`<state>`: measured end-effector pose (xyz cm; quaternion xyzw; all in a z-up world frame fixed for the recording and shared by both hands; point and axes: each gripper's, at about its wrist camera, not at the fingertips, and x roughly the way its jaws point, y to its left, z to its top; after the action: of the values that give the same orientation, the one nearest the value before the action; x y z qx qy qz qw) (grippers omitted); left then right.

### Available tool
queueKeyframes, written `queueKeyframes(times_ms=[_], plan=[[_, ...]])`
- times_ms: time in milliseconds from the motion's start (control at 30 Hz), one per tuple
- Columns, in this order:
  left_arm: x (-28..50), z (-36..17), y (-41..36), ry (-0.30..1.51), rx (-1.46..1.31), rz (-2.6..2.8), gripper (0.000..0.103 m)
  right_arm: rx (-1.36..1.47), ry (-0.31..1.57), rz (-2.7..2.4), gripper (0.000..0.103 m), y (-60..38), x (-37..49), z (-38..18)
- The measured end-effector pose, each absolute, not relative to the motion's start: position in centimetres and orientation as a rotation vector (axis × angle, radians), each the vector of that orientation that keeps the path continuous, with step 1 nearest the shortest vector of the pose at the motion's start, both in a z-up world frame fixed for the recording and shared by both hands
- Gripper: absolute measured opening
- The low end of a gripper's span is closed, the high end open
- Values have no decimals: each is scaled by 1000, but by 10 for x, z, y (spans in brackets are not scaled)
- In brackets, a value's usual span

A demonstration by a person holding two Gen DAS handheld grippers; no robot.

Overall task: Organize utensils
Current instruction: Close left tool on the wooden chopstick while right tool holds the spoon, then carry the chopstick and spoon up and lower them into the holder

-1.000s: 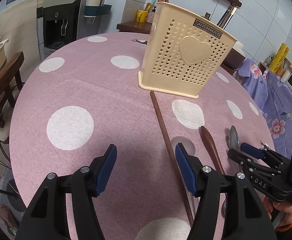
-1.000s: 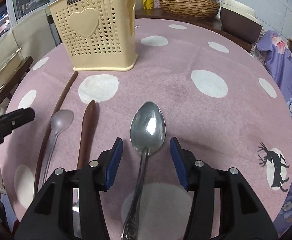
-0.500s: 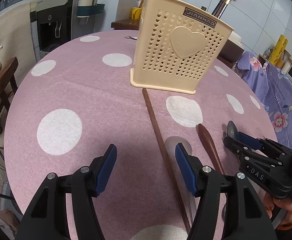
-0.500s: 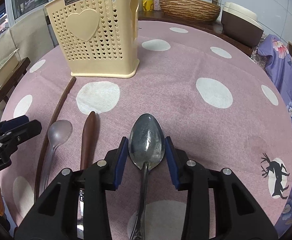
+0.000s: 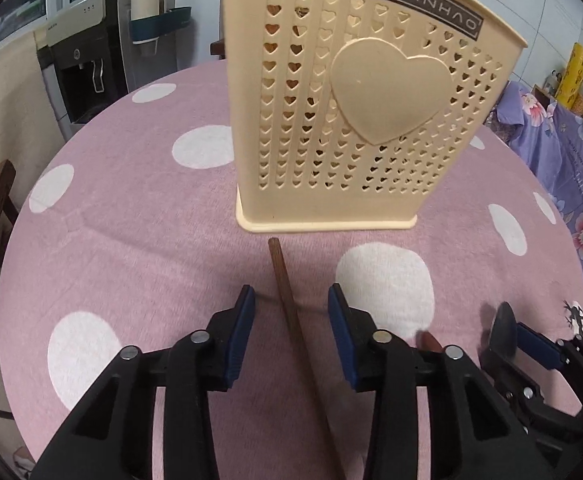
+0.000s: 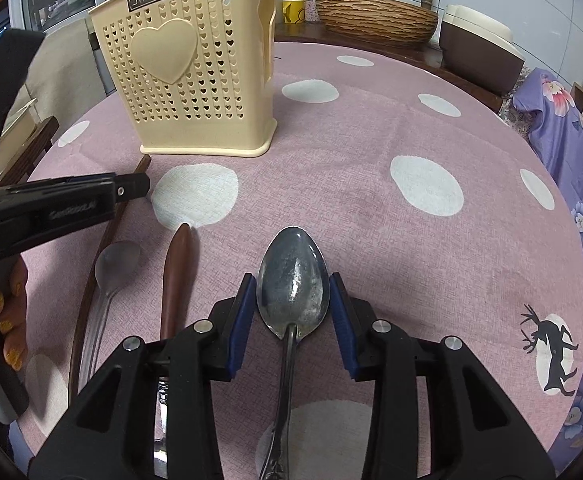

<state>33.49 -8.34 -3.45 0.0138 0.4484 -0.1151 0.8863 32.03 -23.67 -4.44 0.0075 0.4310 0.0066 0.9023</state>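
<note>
Ahead of both tools, on a round table [image 6: 371,120] under a pink dotted cloth, stands a cream perforated utensil holder [image 5: 355,112], upright, with open cloth to either side of it and a wide free stretch right of the right tool. Between the left gripper [image 5: 291,312] jaws lies a long brown chopstick [image 5: 287,304], its long axis running away from the tool, far tip pointing at the holder's base and stopping just short of it; the jaws are closing, gaps remain on both sides, pads not yet pressing. Between the right gripper [image 6: 293,300] jaws lies a metal spoon [image 6: 291,284], bowl up and pointing forward, handle running back beneath the tool; its blue pads sit against the bowl's two edges, gripping it, while it rests on the cloth. Only the right wrist view shows the spoon's face, a brown-handled utensil [image 6: 177,276] and a translucent plastic spoon [image 6: 111,268] lying parallel to its left, and a hand [image 6: 7,304] holding the left tool. Only the left wrist view shows the chopstick's free tip.
</note>
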Motion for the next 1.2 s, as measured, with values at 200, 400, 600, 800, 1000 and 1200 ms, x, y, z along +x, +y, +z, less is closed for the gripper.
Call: queueKeyframes(times_ms=[200,400,600,800,1000,1200], plan=[[338,-36,-85,922,64,-216,10,17,894,10,38,-237,321,-44],[340,-37,-85,922,47,-226,9,25,895,12,38,-236,322,-44],[331,-25,-79,883,12,-246,8,56,863,26,38,-241,319,-39],[310,16,-66,787,-44,-287,8,77,802,47,38,-244,310,-11],[277,74,-46,634,-92,-324,8,121,735,98,37,-252,293,29],[266,95,-38,562,-95,-322,8,112,689,124,37,-249,278,56]])
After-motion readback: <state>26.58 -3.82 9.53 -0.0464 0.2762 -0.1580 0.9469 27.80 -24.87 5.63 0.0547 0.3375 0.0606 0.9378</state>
